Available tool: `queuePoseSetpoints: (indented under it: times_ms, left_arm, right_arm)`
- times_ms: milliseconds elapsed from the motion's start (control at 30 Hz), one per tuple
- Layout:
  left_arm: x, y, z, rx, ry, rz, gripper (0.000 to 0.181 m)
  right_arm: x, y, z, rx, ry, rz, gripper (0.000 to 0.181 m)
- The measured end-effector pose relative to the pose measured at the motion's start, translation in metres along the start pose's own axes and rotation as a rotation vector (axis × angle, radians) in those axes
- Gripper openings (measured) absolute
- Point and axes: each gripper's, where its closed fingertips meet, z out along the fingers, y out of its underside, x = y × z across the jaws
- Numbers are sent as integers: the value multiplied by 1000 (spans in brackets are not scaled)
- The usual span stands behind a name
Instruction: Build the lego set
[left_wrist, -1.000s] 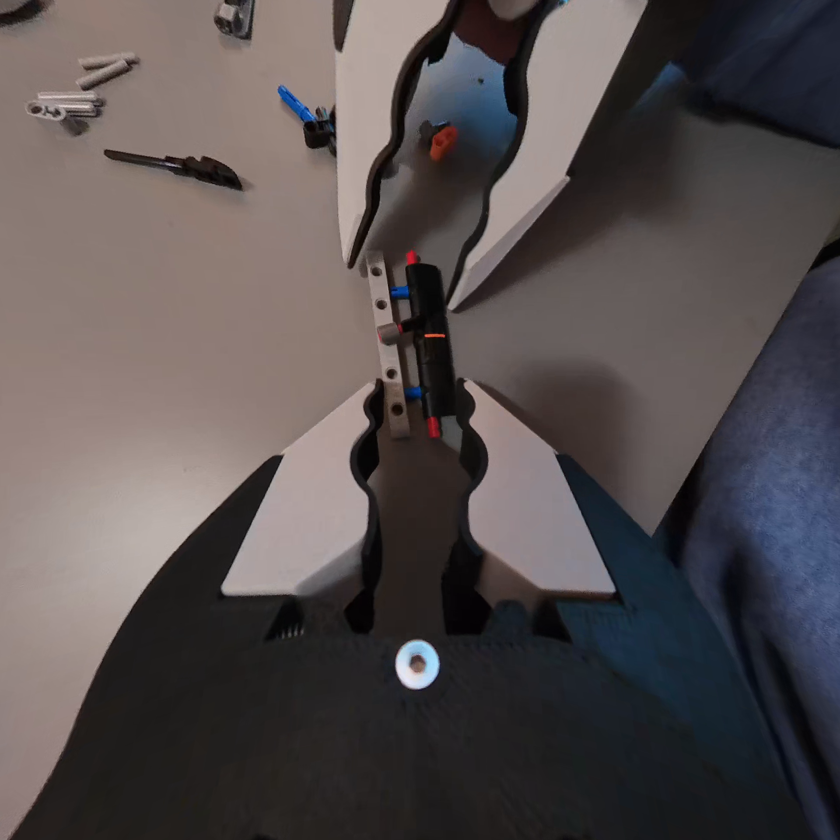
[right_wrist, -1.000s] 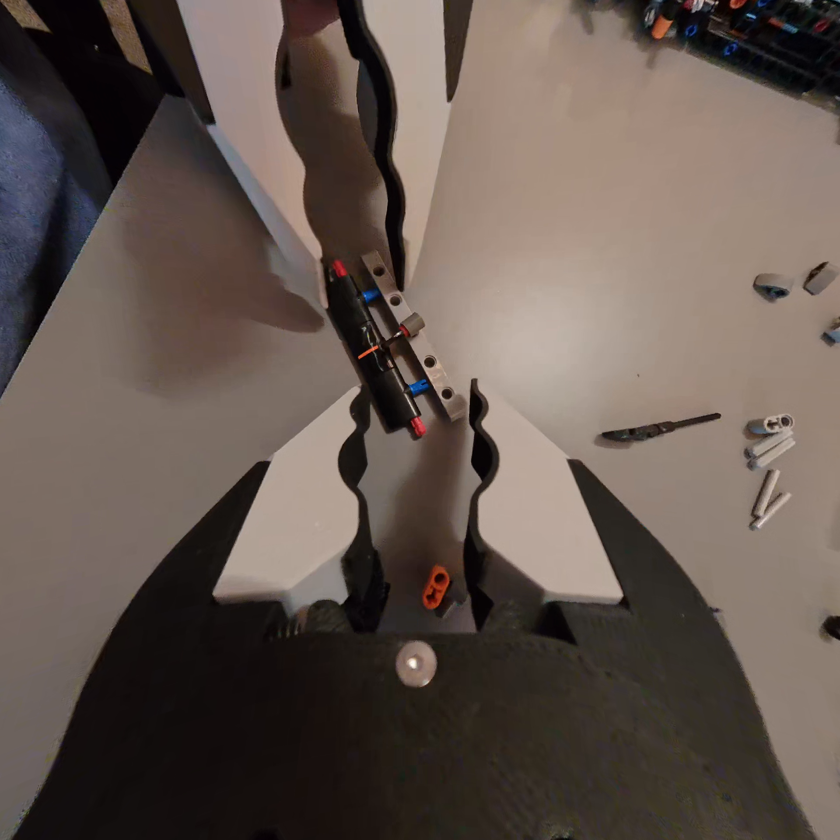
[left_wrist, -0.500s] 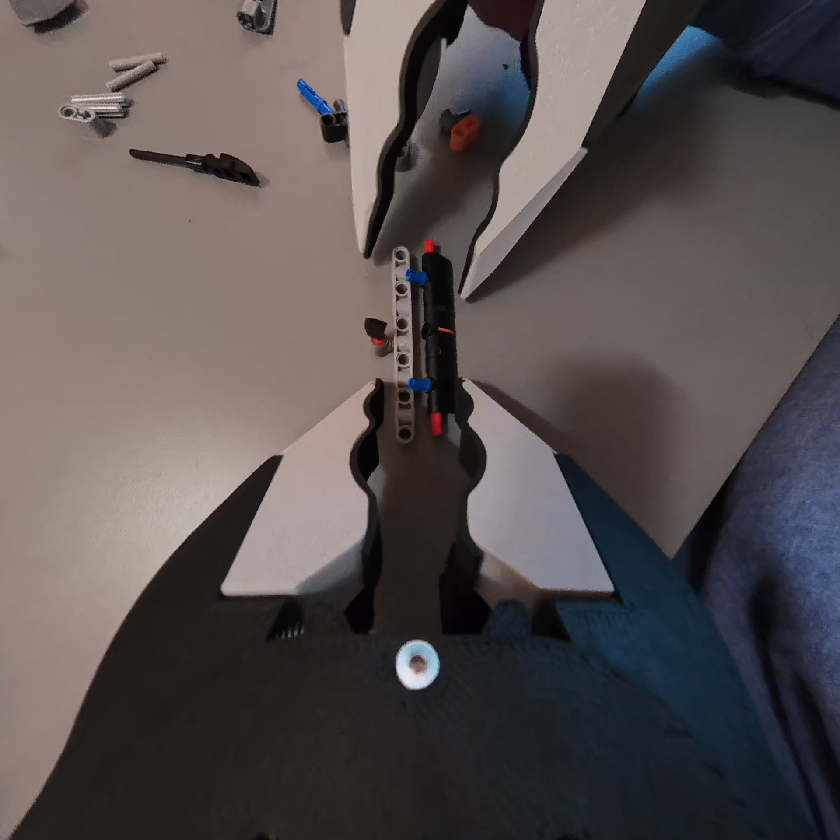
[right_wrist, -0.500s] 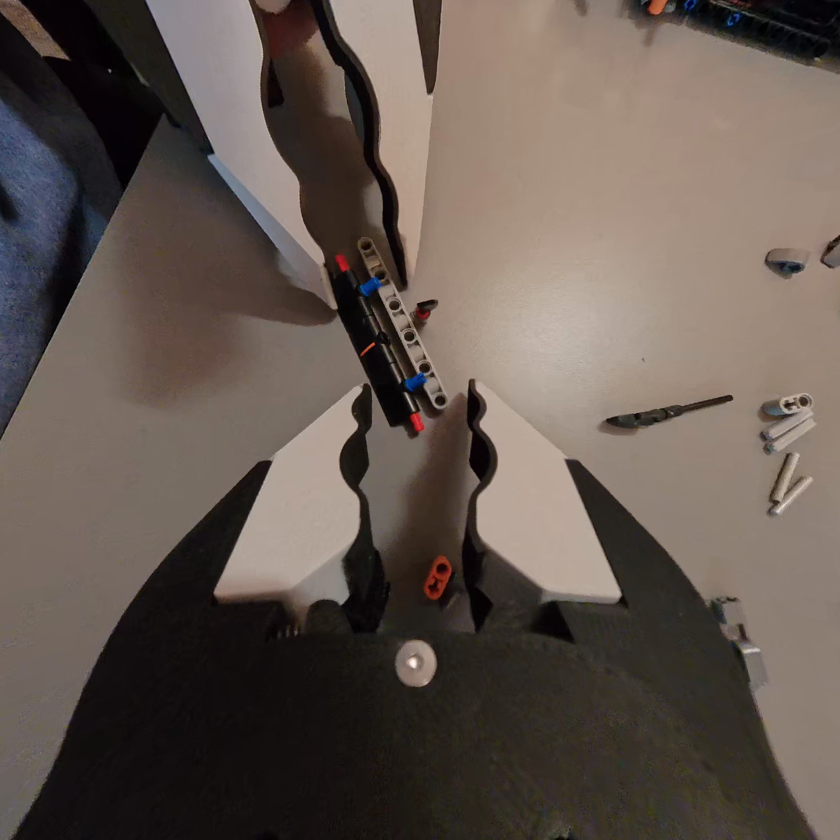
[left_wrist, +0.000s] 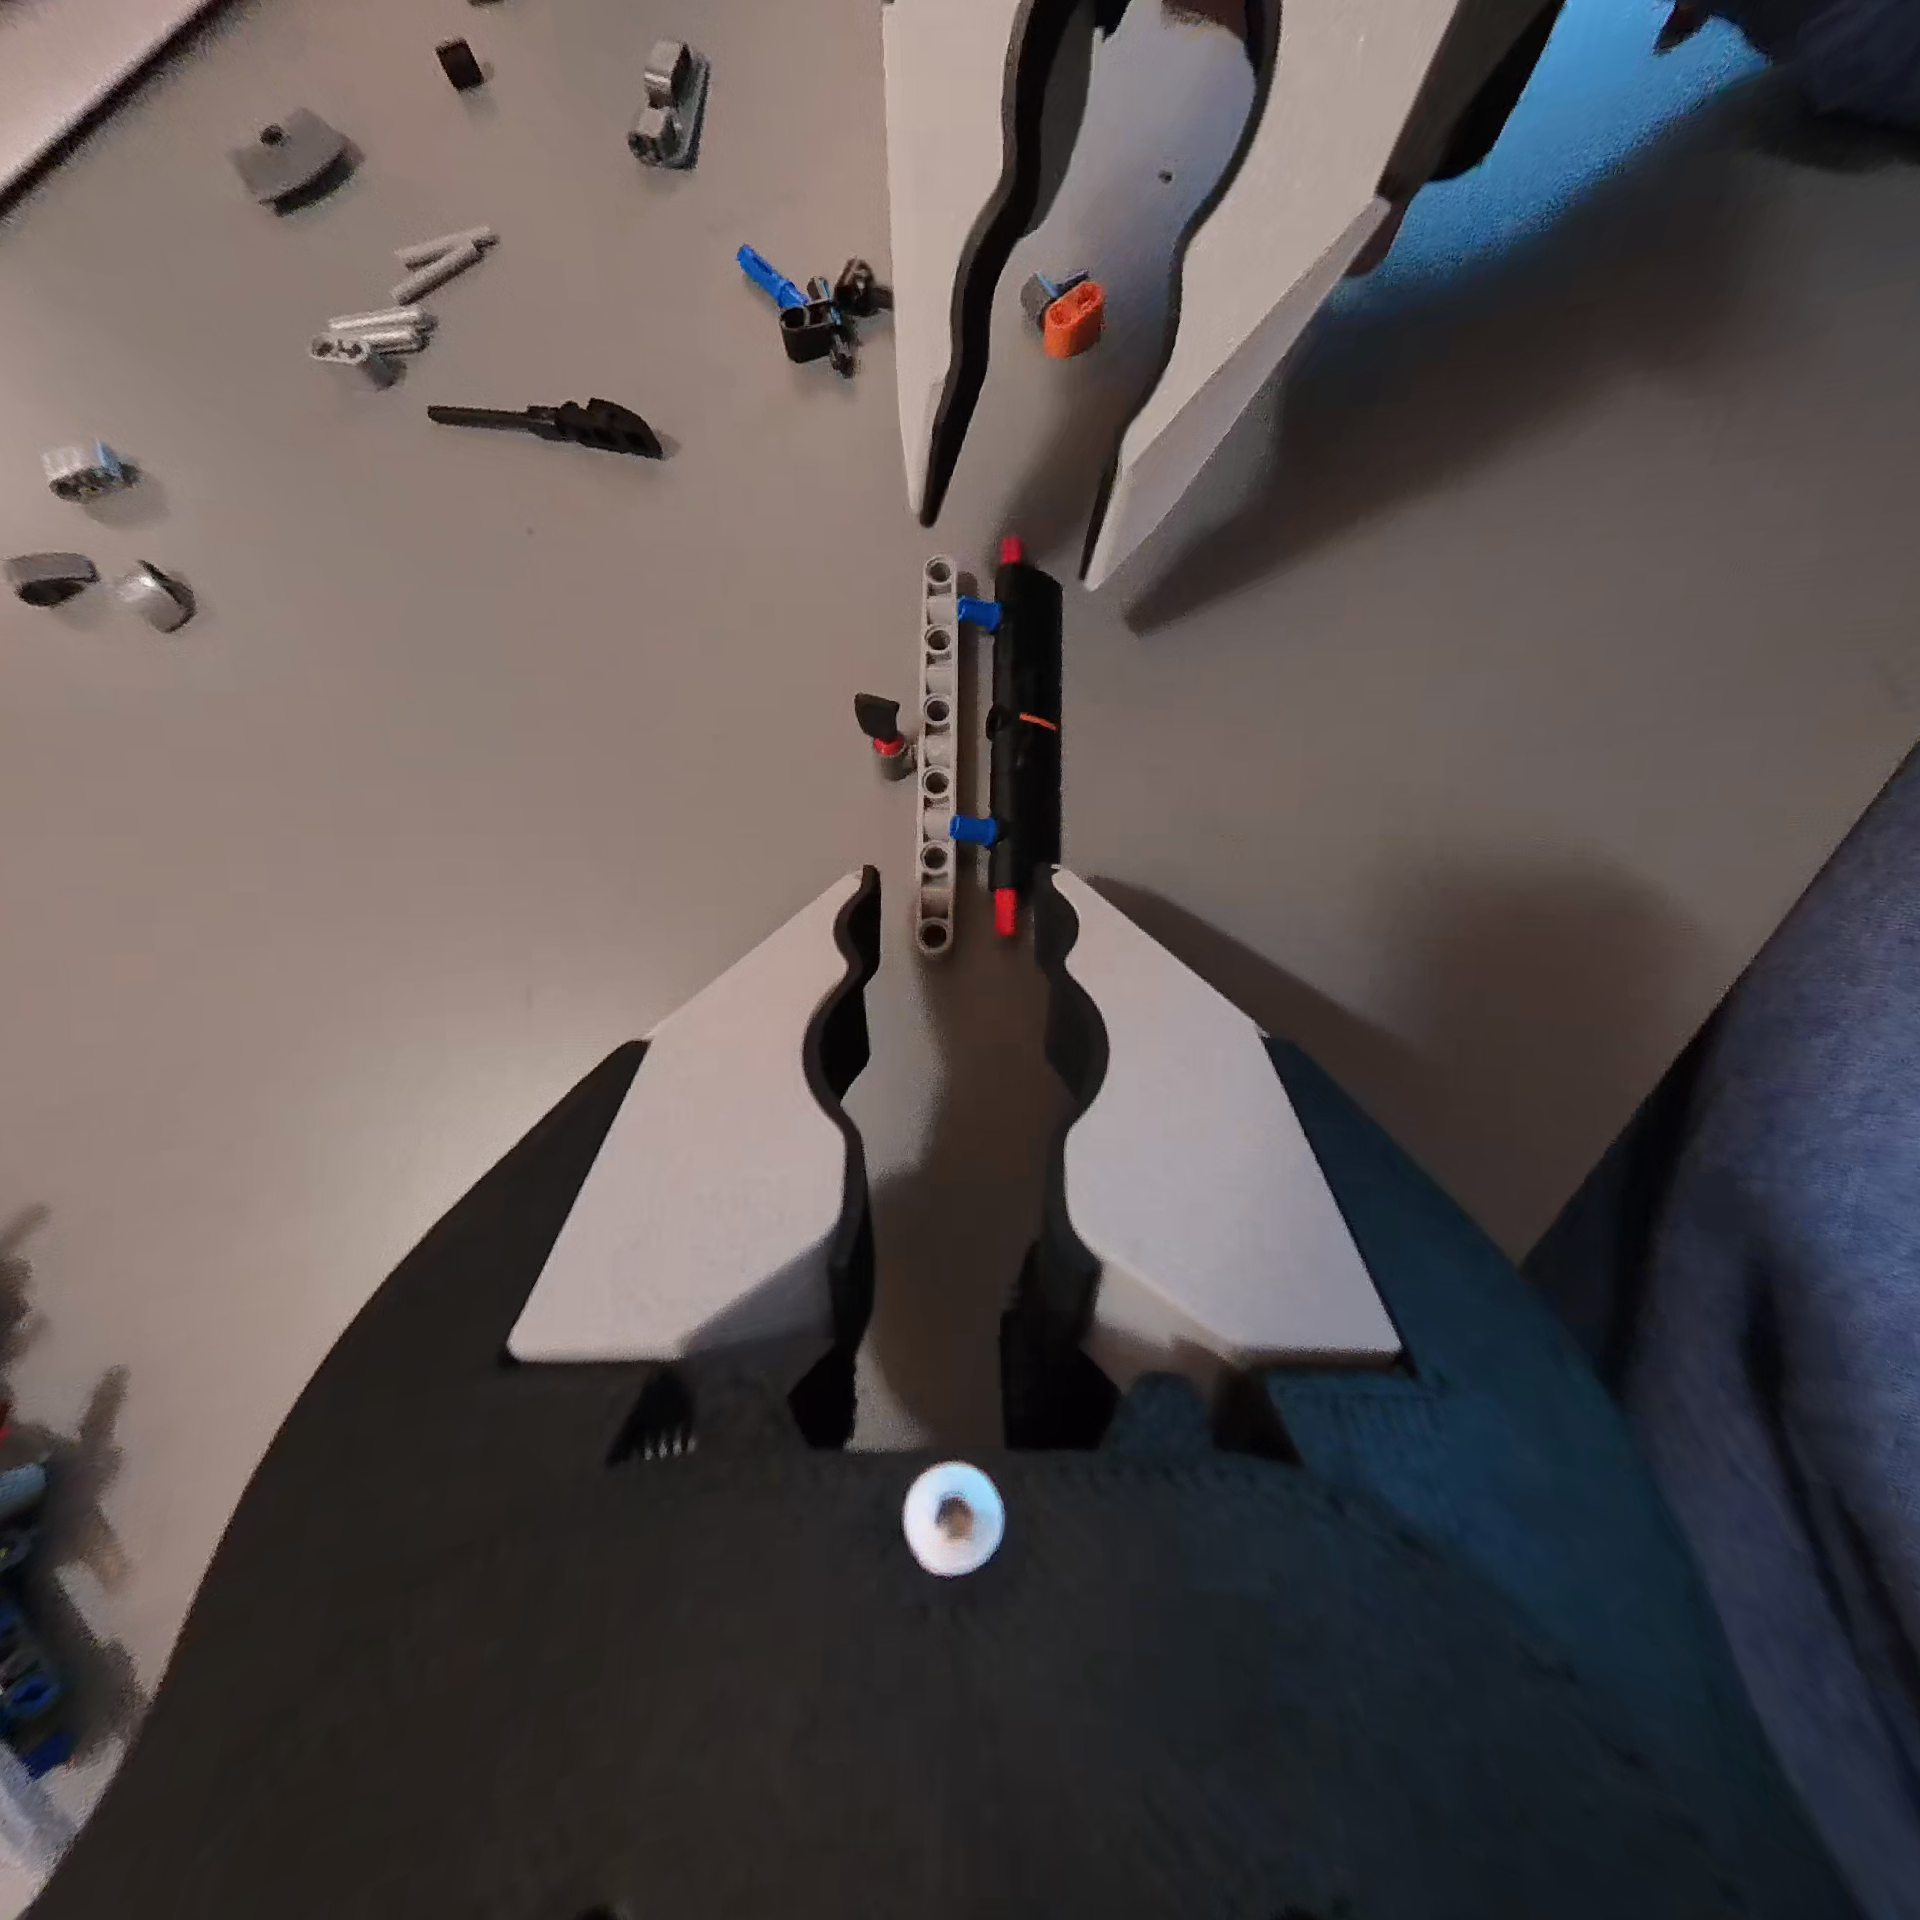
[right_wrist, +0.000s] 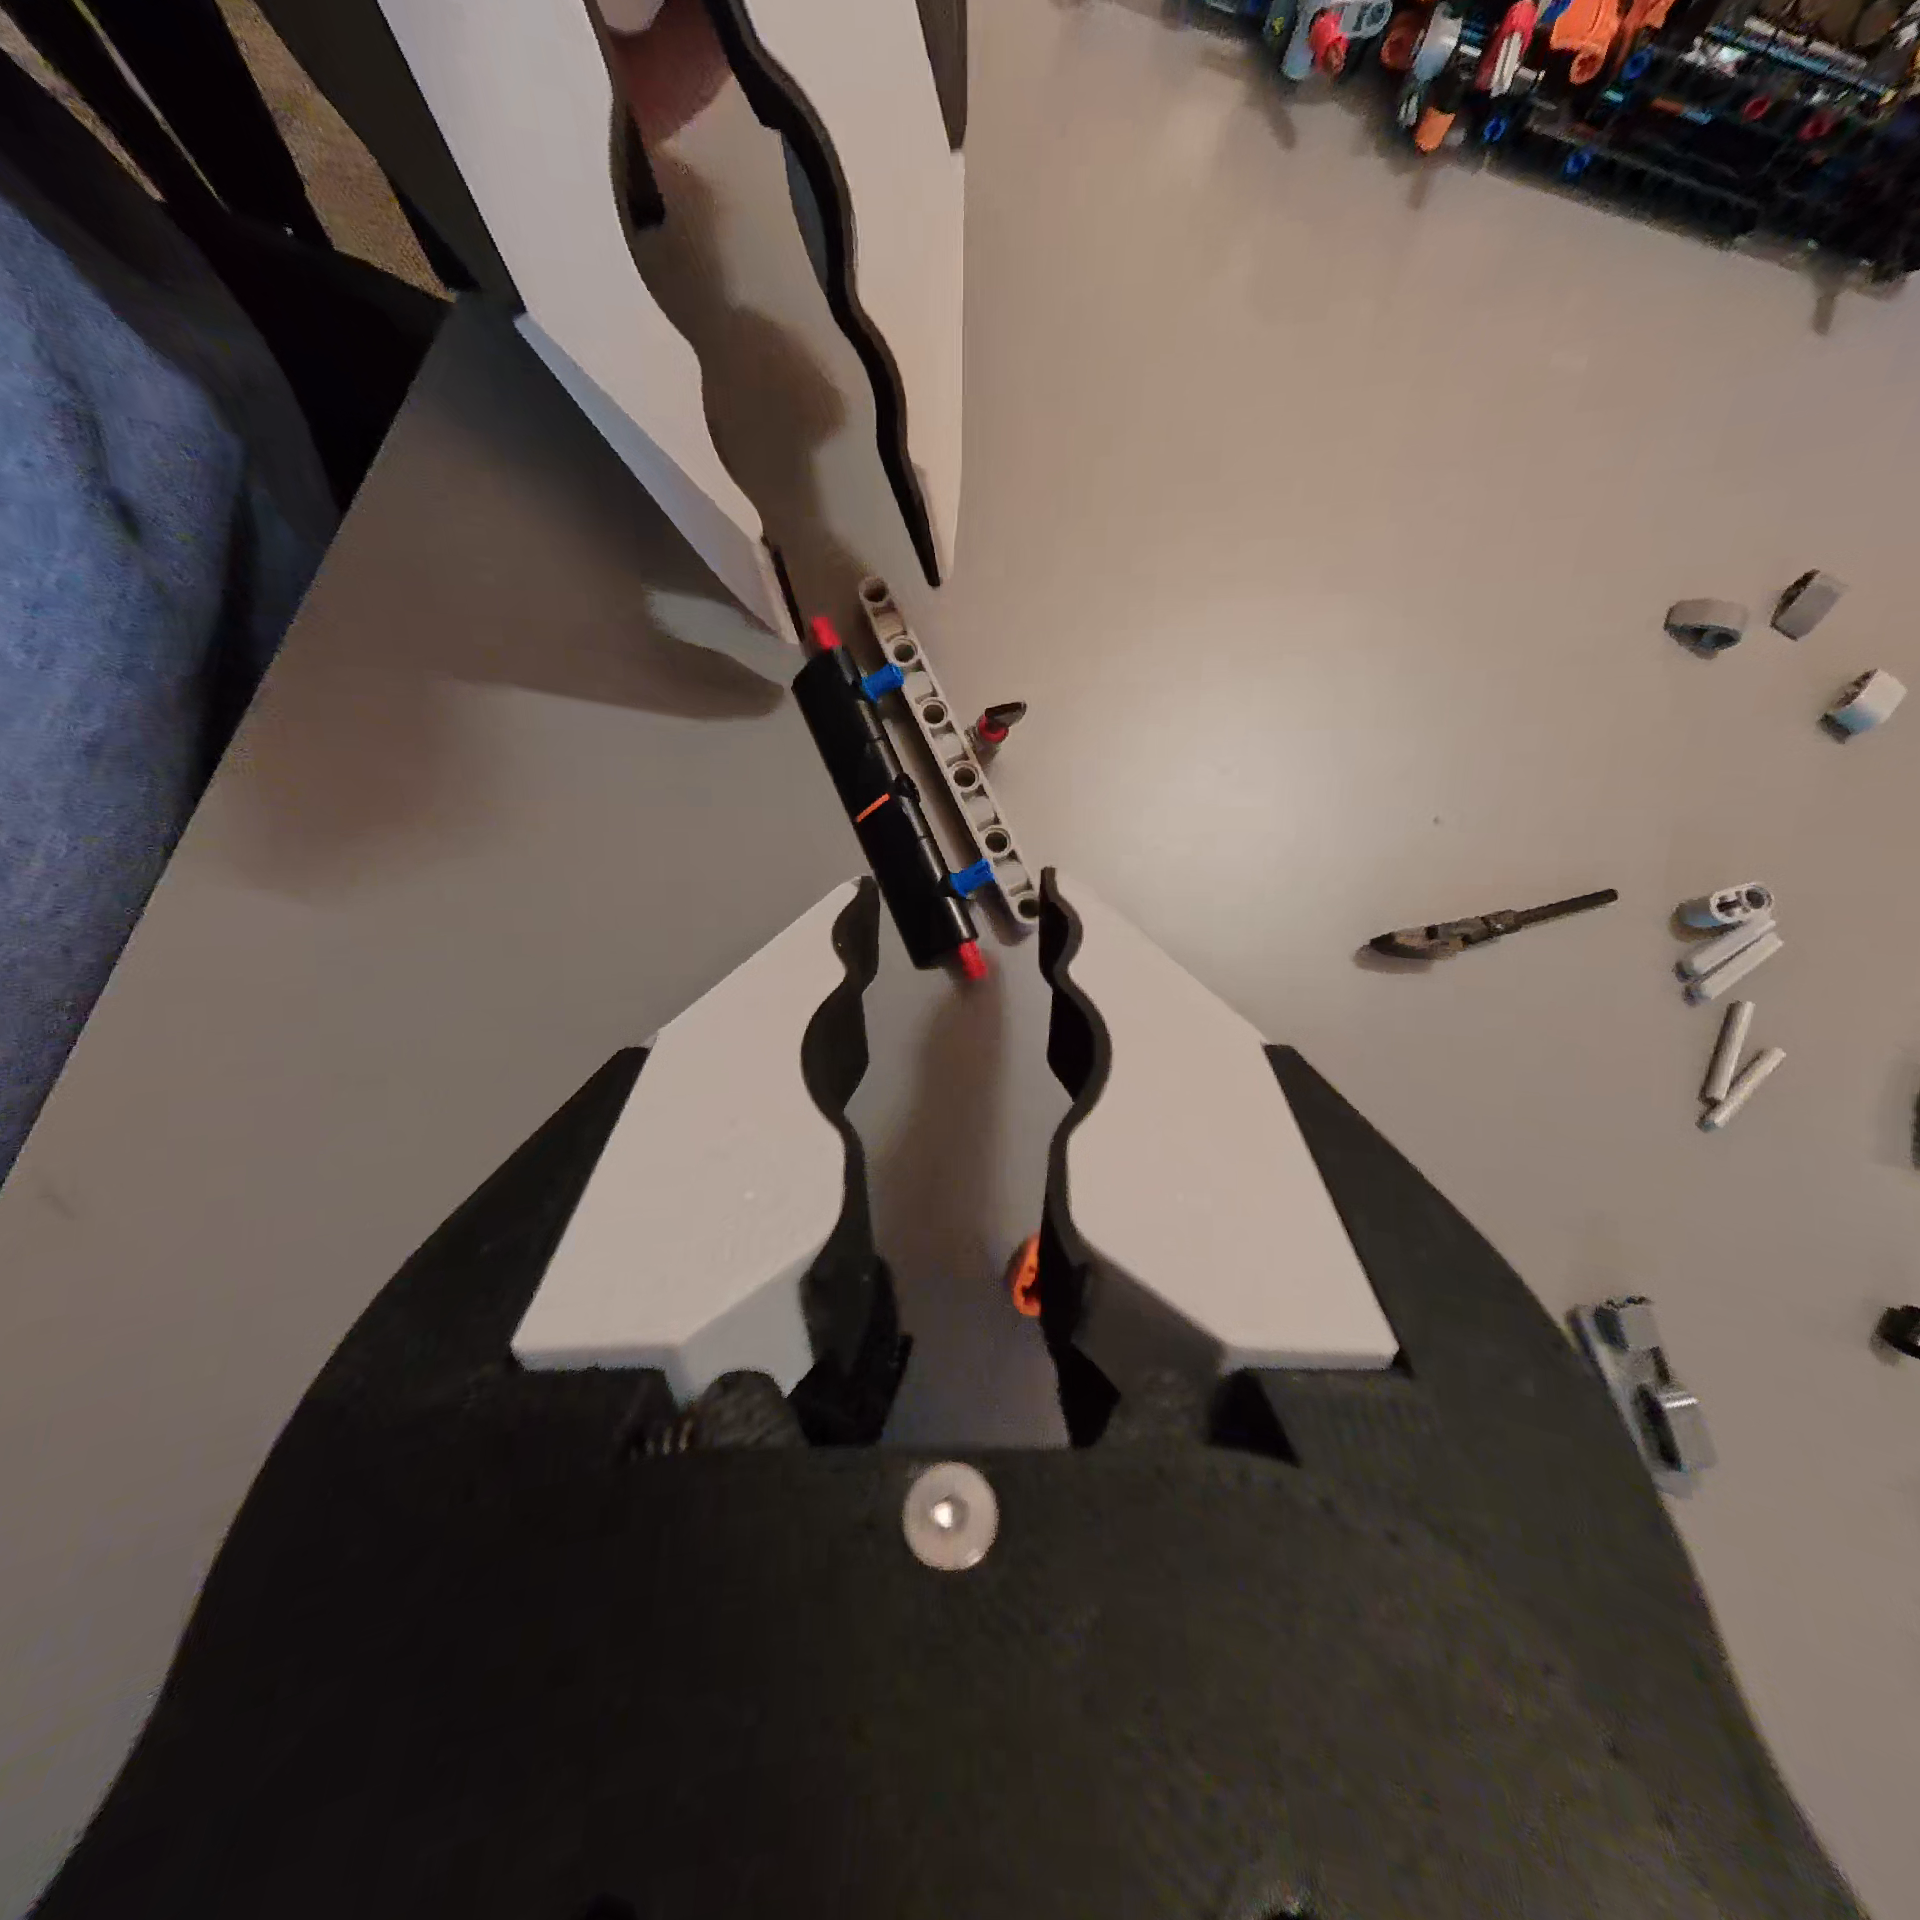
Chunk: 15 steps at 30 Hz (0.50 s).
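- While both grippers are facing each other, the grey holed beam pinned to a black bar is lying on the grey worktop between them.
- Left gripper fingers are standing apart, gripping nothing.
- Right gripper fingers are likewise gaping, empty.

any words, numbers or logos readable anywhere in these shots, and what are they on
None can be read in either view.
The grey beam and the black bar pinned beside it on the table carry no print; the bar's thin orange mark is only a line.
The left claw and right claw, both open, are plain.
The pile of coloured parts at the table's far edge is too blurred to tell.
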Motion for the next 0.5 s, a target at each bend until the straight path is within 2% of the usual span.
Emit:
queuePoseSetpoints:
  times_ms: [133,233,400,500]
  left_arm:
    - [14,-5,-1,16,-8,62,26]
    - [21,1,6,-15,-42,98,22]
    - [26,3,7,-4,-58,97,20]
    - [29,6,5,-5,-56,103,19]
  right_arm:
    - [-7,9,3,-30,-2,-16,27]
    - [-9,15,7,-52,6,-17,26]
    - [-13,15,11,-52,-6,-24,14]
    - [-19,15,11,-45,-23,-20,13]
